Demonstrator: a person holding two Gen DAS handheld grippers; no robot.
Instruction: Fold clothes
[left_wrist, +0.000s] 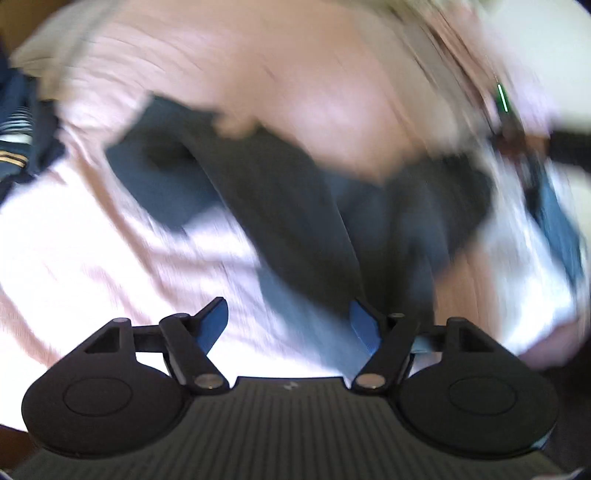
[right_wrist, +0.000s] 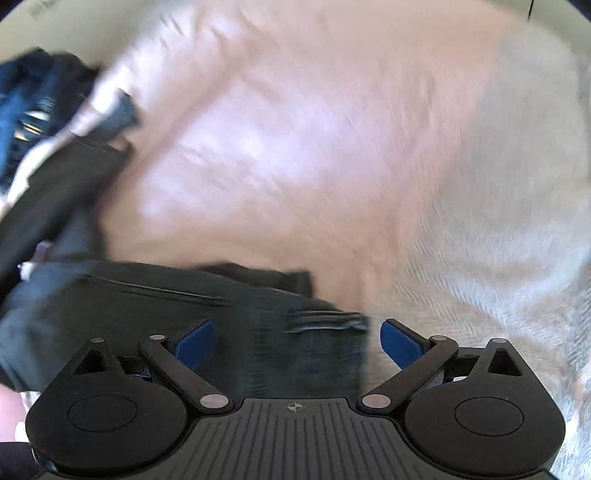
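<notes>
Dark grey-blue garment (left_wrist: 295, 206) is seen spread, creased & blurred, on the pink sheet (left_wrist: 92, 240); its long axis can't be told. Left gripper (left_wrist: 288, 321) is held open above it, nothing pinched. Right gripper (right_wrist: 295, 339) is spread wide over its hem, pads clear.

Left wrist view looking steeply down past its own fingers (left_wrist: 218, 325), close over dark trousers (left_wrist: 280, 206) on pink bedding (left_wrist: 92, 240), right wrist view likewise steep and close, both blurred, both sharing the trousers (right_wrist: 155, 306), bedding (right_wrist: 295, 147) and blue clothes pile (right_wrist: 26, 107)
</notes>
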